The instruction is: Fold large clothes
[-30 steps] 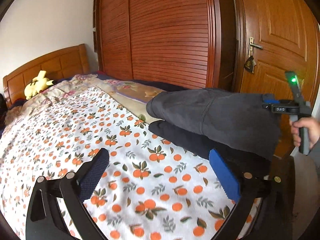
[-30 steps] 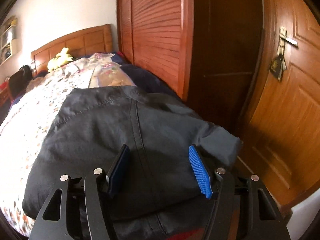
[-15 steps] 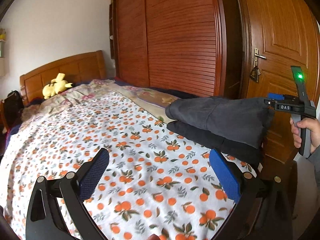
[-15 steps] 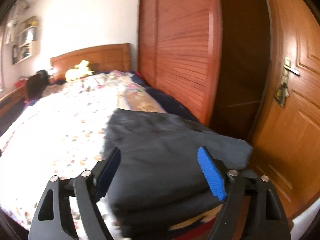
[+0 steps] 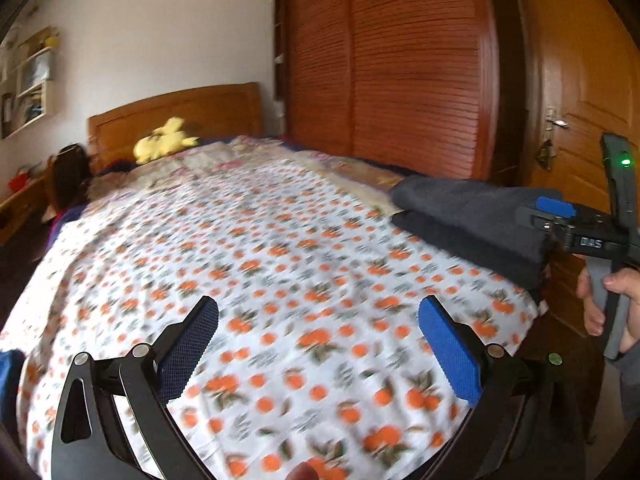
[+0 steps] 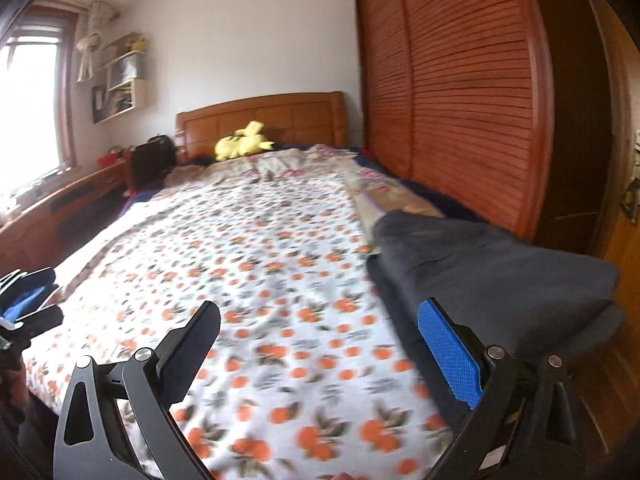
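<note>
A stack of folded dark grey clothes (image 5: 472, 216) (image 6: 480, 272) lies on the right edge of the bed, on the orange-print sheet (image 5: 280, 264) (image 6: 260, 264). My left gripper (image 5: 316, 320) hangs open over the bare sheet, well left of the stack, with nothing between its fingers. My right gripper (image 6: 320, 316) hovers above the sheet beside the stack; its jaws are opening wide and hold nothing, and its blue pad (image 6: 448, 352) overlaps the stack's near corner. In the left wrist view the right gripper (image 5: 548, 214) shows in a hand (image 5: 616, 304) at the stack's near end.
A yellow plush toy (image 6: 244, 146) sits by the wooden headboard (image 6: 260, 120). A slatted wardrobe (image 6: 460, 100) runs along the bed's right side, with a wooden door (image 5: 580, 100) beyond it. A desk (image 6: 60, 200) and shelves stand to the left.
Both grippers have drawn back from the folded clothes and swung left over the sheet. The right gripper's jaws have spread wider and left the grey cloth, which now lies on the bed.
</note>
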Demonstrator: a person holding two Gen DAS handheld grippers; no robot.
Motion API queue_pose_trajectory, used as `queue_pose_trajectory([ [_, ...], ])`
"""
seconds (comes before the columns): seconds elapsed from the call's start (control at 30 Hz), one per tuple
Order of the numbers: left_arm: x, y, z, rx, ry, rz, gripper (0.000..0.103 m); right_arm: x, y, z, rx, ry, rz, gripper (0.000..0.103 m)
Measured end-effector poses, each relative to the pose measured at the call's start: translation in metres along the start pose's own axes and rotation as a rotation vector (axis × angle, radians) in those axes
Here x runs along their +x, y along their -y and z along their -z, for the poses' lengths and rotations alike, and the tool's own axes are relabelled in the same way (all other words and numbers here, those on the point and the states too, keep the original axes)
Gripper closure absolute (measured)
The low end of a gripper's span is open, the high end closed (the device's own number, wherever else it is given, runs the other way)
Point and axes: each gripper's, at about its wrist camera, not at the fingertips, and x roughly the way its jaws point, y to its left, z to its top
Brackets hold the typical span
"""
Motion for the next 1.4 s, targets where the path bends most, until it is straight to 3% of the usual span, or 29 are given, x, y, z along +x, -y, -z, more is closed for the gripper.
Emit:
queue_pose_trajectory([
  [0.3, -0.046, -0.065, 0.040, -0.092, -0.031, -0.174, 0.002, 0.005, -0.084, 0.023, -0.039, -0.014, -0.112, 0.007],
  [0.67, -0.106, -0.107, 0.066, -0.205, -0.013, -0.322, 0.002, -0.013, -0.162, 0.028, -0.026, 0.031, -0.244, 0.007],
  [1.0, -0.157, -0.115, 0.050, -0.233, 0.074, -0.383, 0.002, -0.041, -0.205, 0.019, -0.067, 0.076, -0.316, 0.007],
  [1.4, -0.169, -0.111, 0.051, -0.240, 0.091, -0.385, 0.002, -0.047, -0.216, 0.015, -0.084, 0.094, -0.324, 0.007],
])
